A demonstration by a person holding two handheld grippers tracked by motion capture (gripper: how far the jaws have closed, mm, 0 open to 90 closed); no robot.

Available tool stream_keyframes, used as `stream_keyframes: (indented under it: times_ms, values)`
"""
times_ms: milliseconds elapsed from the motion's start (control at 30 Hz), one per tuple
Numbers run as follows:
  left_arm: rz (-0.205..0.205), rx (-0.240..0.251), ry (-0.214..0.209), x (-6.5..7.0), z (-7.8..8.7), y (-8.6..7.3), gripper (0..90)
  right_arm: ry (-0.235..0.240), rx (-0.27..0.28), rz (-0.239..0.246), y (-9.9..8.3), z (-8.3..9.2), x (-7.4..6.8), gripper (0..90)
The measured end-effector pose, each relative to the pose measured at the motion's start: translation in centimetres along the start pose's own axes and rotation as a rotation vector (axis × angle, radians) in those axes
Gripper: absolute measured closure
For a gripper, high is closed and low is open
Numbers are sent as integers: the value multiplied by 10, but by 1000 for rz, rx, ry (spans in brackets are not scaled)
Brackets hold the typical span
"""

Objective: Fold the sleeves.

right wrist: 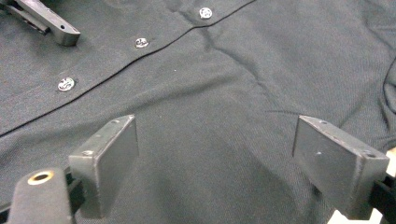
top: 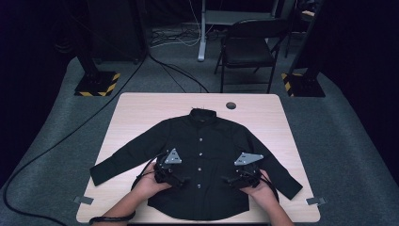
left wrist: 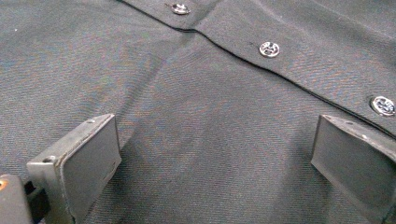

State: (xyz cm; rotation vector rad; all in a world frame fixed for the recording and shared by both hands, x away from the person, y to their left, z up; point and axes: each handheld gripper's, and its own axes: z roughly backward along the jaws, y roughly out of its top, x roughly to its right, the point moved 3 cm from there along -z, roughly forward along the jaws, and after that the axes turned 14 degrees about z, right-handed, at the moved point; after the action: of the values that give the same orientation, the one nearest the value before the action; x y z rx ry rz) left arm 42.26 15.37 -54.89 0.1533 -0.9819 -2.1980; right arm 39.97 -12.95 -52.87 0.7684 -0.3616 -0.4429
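- Left tool (top: 181, 180): jaws spread, low over the shirt (top: 202, 141) left of the button row (left wrist: 269, 48).
- Shirt: flat, buttoned, mid-worktop (top: 136, 108), sleeves out.
- Right tool (top: 233, 180): jaws spread, over the right front panel.
- Step, likely: smoothing before folding; next calls for pinching cloth near the hem.
- No readable writing.

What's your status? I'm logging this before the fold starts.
Left gripper and right gripper open, low over the shirt front. Black shirt flat, buttoned, sleeves spread. Nothing in the way on the table.
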Motion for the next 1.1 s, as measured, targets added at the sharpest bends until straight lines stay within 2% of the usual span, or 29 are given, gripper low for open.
stream_keyframes:
  times_ms: [267, 500, 1100]
  values:
    - [0, 0, 0, 0, 0, 0, 12, -3, 6, -20, 1, 5, 4, 110]
    - [0, 0, 0, 0, 0, 0, 13, -27, 31, -32, 1, 12, 8, 141]
    - [0, 0, 0, 0, 0, 0, 12, -72, 40, -50, -1, 22, 15, 226]
